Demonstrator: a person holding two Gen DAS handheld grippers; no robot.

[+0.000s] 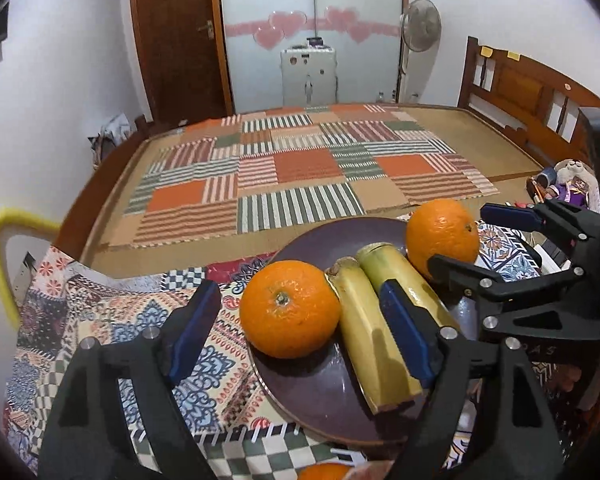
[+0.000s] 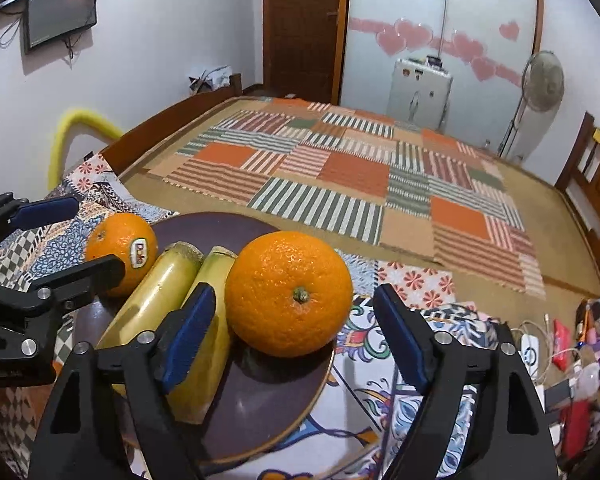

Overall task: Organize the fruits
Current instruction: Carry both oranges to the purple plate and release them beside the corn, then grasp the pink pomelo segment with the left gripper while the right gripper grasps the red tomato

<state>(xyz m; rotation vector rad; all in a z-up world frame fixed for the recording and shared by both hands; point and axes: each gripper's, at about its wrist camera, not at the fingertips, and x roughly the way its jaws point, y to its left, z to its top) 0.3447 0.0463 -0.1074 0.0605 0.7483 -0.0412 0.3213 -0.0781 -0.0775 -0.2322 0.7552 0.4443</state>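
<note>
A dark brown plate [image 1: 320,396] [image 2: 256,404] holds two bananas [image 1: 364,328] [image 2: 156,296] side by side between two oranges. My left gripper [image 1: 300,336] is open, its blue pads on either side of the left orange [image 1: 290,308] [image 2: 120,252], not touching it. My right gripper [image 2: 290,332] is open around the right orange [image 2: 288,294] [image 1: 442,238], also apart from it. The right gripper shows in the left wrist view [image 1: 472,240], the left gripper in the right wrist view [image 2: 84,236]. Another orange [image 1: 324,472] peeks in at the bottom edge.
The plate sits on a patterned cloth [image 1: 120,320] in front of a bed with a patchwork mat [image 1: 292,176]. A yellow padded chair frame [image 1: 0,240] stands left. Clutter, cables and toys [image 2: 572,344] lie at the right.
</note>
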